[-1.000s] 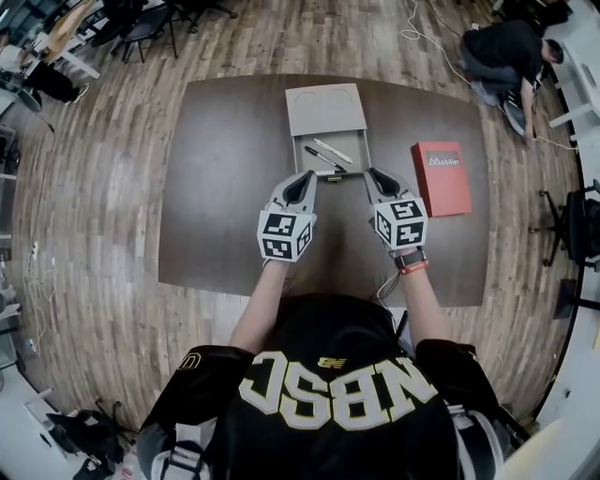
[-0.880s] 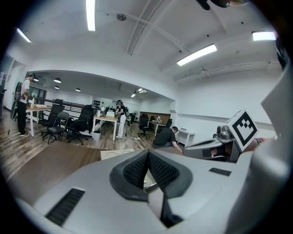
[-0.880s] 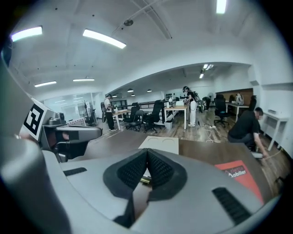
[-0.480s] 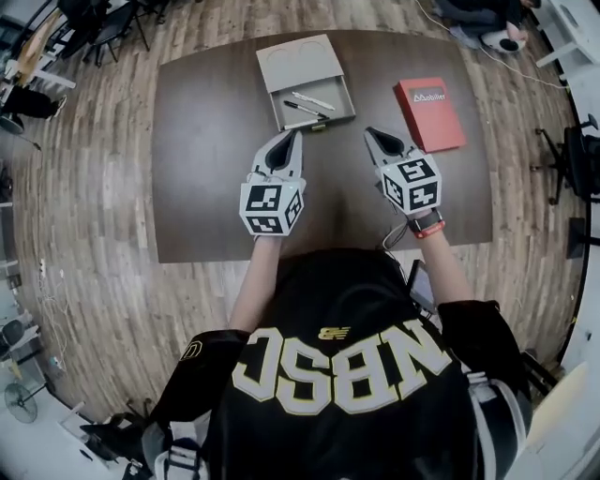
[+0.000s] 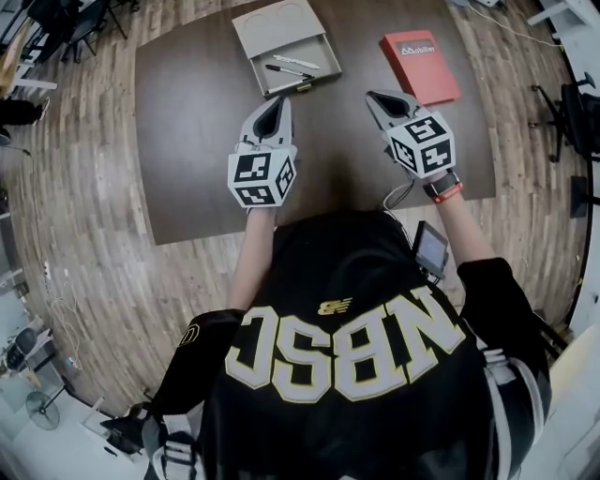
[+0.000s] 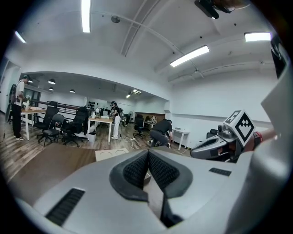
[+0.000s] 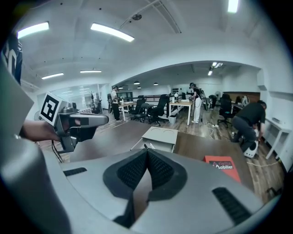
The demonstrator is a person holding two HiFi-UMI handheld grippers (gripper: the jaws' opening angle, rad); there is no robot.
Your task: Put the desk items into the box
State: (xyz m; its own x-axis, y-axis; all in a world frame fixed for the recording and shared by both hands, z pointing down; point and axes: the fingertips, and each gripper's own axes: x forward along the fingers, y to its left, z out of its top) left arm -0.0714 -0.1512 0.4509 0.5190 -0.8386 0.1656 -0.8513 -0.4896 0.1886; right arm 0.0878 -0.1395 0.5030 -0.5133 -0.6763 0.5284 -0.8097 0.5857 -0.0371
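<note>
Grey cardboard box lies open, two pens inside.

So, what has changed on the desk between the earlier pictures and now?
Both the left gripper and the right gripper have drawn back from the box and are over bare table. The right gripper's jaws have closed, on nothing; the left's are shut too. The two pens in the box and the red book beside it stayed put.
</note>
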